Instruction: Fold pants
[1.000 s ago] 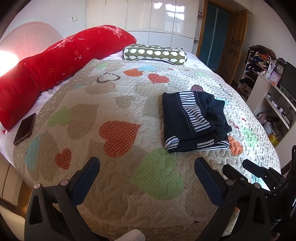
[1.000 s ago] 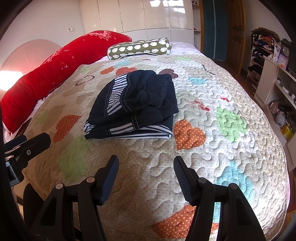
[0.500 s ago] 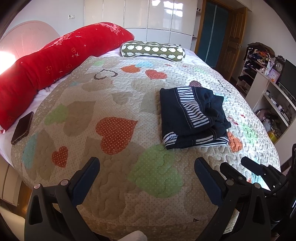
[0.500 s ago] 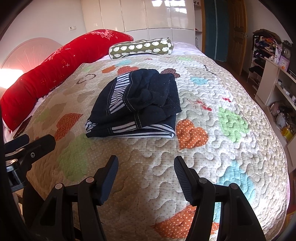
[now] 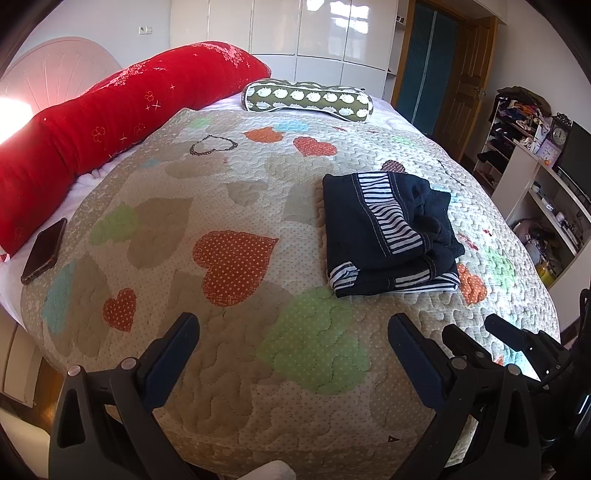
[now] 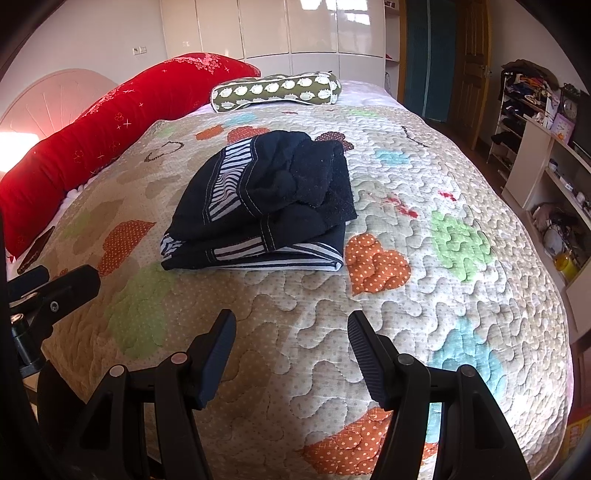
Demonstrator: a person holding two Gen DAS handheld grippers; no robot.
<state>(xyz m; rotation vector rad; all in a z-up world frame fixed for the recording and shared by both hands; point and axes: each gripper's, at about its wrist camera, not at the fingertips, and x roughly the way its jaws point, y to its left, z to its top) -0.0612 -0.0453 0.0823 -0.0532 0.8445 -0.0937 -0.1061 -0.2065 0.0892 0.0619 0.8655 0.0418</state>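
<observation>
Now a quilted bedspread [image 5: 236, 258] with coloured hearts is covering the bed and filling most of both views. A long red bolster [image 5: 110, 122] is lying along the upper left of the frame, and a green patterned pillow [image 5: 306, 98] is resting at the top centre, in front of the glossy white wardrobe [image 5: 317, 33]. A dark phone [image 5: 44, 249] is lying at the left edge of the left wrist view, just beside the bolster. White shelves [image 6: 554, 177] with small things are standing at the right edge.

The pants [image 5: 388, 232], dark blue with striped bands, are lying folded in a compact stack right of centre in the left wrist view, and in the upper middle of the right wrist view [image 6: 266, 206].

Compared with the earlier frames, the stack is keeping the same shape and place on the bedspread; both views are shifting only slightly.

The left gripper [image 5: 291, 332] is hovering low in the frame above the near edge of the bed, its fingers standing wide apart and holding nothing. The right gripper [image 6: 291, 328] is hovering the same way, fingers apart, well apart from the pants. Each gripper is showing also at the side of the other's view.
</observation>
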